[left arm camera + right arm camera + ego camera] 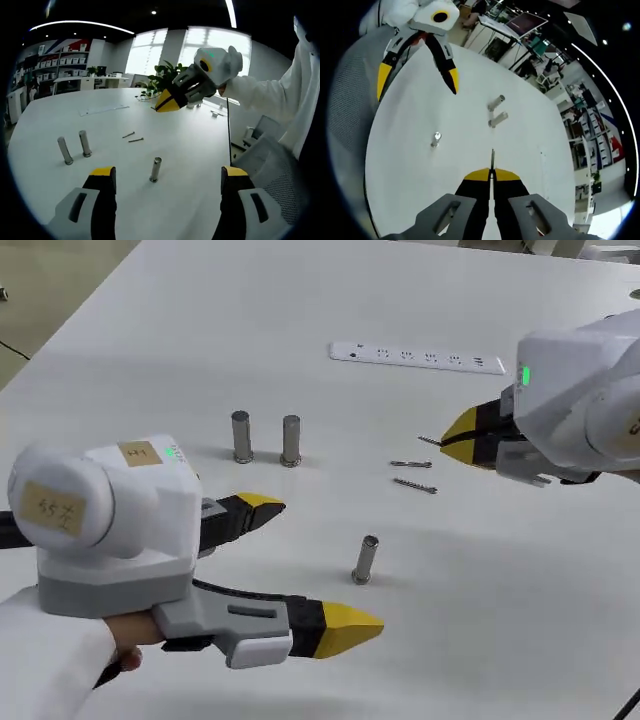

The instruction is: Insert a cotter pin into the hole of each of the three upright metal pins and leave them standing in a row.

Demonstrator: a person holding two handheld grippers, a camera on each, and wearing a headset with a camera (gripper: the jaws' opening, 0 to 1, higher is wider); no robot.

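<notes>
Cotter pin (492, 159) looks thin, light, probably bendy; your right tool (491, 173) pinches its rear, tip free ahead. Left tool (168, 173) gapes wide; grip metal pin (155, 169) low.

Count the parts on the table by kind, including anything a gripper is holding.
Upright metal pins: 3
Cotter pins: 3, with 2 lying on the table and 1 held in the right gripper
Power strip: 1
Total: 7
</notes>
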